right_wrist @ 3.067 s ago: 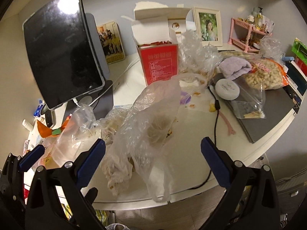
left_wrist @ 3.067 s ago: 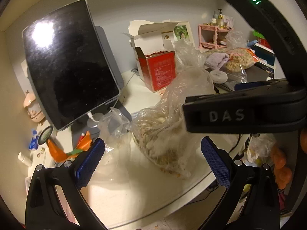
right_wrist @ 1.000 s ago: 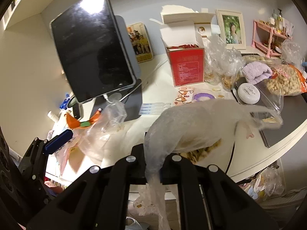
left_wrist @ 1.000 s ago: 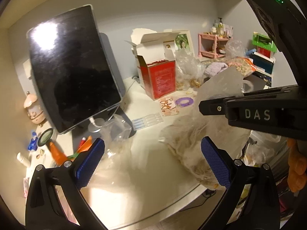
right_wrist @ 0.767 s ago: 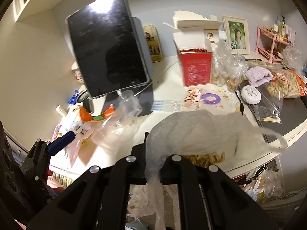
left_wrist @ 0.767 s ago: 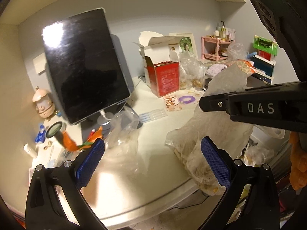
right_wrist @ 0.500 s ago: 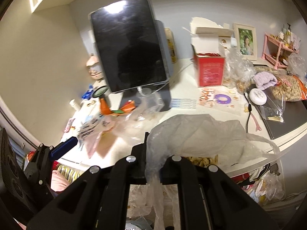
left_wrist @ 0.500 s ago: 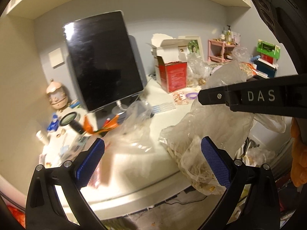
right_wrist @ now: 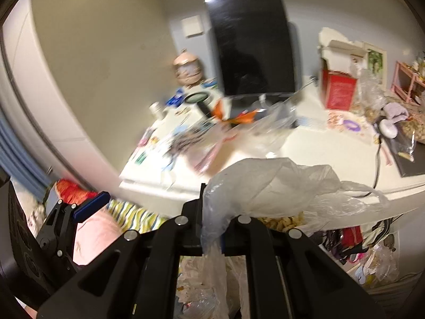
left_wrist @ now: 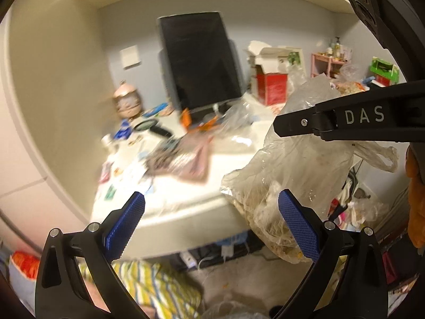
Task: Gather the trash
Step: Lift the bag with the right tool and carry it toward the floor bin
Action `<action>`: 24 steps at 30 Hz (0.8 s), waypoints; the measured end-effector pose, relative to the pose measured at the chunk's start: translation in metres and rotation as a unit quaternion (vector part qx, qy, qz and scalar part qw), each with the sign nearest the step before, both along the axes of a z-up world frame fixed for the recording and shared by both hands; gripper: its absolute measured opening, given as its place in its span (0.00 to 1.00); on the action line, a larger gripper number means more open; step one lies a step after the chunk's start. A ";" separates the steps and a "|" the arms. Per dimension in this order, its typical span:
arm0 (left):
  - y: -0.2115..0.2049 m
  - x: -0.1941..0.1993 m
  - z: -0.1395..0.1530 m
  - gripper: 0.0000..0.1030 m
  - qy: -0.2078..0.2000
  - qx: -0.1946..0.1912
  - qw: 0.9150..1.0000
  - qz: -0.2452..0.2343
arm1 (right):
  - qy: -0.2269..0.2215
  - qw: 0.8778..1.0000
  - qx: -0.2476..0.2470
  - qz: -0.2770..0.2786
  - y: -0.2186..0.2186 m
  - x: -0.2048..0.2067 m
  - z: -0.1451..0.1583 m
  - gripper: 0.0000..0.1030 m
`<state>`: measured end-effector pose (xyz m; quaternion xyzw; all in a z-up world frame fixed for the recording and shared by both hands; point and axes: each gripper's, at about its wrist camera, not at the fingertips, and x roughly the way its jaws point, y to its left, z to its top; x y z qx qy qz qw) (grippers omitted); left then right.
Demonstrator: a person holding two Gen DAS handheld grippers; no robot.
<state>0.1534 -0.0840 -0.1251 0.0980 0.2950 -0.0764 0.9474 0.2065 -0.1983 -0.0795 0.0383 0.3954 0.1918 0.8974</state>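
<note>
The white surface (right_wrist: pixel 313 151) carries a dark screen (right_wrist: pixel 252 42), red box (right_wrist: pixel 337 93), and blurred, perhaps paper, clutter (right_wrist: pixel 186 135).

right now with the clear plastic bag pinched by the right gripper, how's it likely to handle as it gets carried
The plastic bag is probably floppy: it sags and crumples below the right gripper. Shell-like scraps pooled at its bottom likely make it swing. The thin film, pinched at one bunched edge, might slip or tear if jerked.

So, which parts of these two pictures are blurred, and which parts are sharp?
Left wrist view: the desk clutter and doll head are smeared by motion; the left claw and the hanging plastic bag are sharp. Right wrist view: the same clutter is smeared; the right claw, pinching the bag, is crisp. Both show fisheye bending at the edges.
</note>
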 end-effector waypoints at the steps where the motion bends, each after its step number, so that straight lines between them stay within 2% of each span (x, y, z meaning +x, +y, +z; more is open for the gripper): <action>1: 0.006 -0.007 -0.002 0.95 0.003 0.000 1.000 0.005 | 0.005 1.000 -0.001 0.008 0.009 -0.009 -0.004 0.09; 11: 0.085 -0.104 -0.037 0.95 0.042 -0.003 0.997 0.070 | 0.041 0.996 -0.012 0.073 0.087 -0.090 -0.040 0.09; 18: 0.121 -0.165 -0.063 0.95 0.071 -0.005 0.994 0.081 | 0.062 0.994 -0.024 0.085 0.124 -0.139 -0.064 0.09; 24: 0.141 -0.193 -0.085 0.95 0.095 -0.002 0.991 0.096 | 0.092 0.989 -0.041 0.107 0.147 -0.168 -0.096 0.09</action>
